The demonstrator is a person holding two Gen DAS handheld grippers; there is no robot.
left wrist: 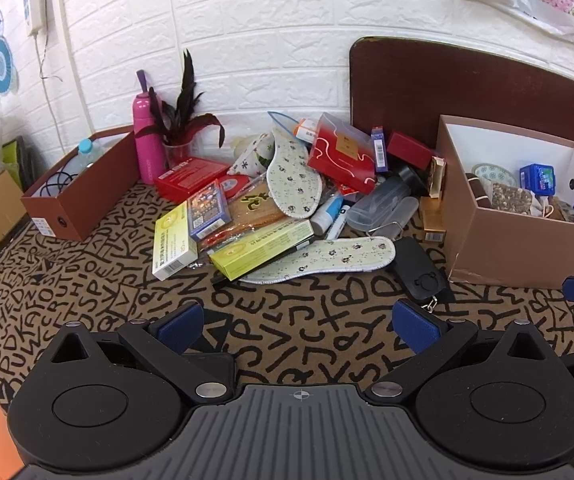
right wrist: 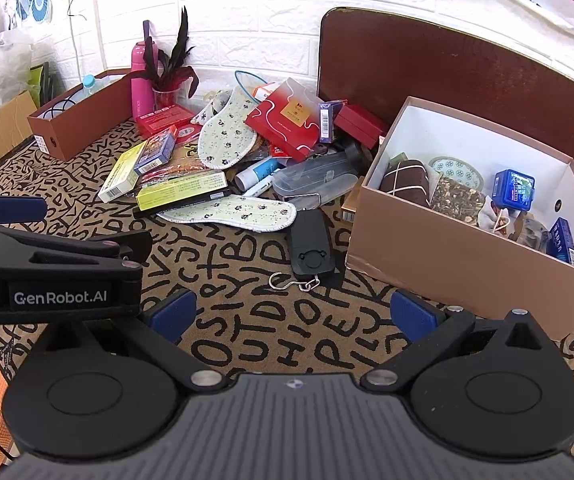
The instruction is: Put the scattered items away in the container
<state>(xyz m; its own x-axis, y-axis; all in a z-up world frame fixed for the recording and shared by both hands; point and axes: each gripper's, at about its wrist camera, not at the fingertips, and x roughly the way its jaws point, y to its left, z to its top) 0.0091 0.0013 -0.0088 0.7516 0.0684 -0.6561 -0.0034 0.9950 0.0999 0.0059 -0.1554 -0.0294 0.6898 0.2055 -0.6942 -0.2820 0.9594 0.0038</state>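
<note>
A pile of scattered items lies on the letter-patterned cloth: two floral insoles (left wrist: 327,258) (right wrist: 233,210), a yellow-green box (left wrist: 261,250) (right wrist: 183,192), a red box (left wrist: 343,156) (right wrist: 287,120), a clear case (left wrist: 383,206) (right wrist: 315,180) and a black hanging scale (left wrist: 417,270) (right wrist: 311,246). The brown container (left wrist: 499,248) (right wrist: 447,252) at the right holds several items. My left gripper (left wrist: 297,326) is open and empty, in front of the pile. My right gripper (right wrist: 293,314) is open and empty, near the scale's hook and the container's front.
A second brown box (left wrist: 83,196) (right wrist: 83,120) with a bottle and cable stands at the back left, next to a pink flask (left wrist: 147,140) and a potted plant (left wrist: 181,128). A dark brown board (left wrist: 467,84) leans on the white brick wall behind the container.
</note>
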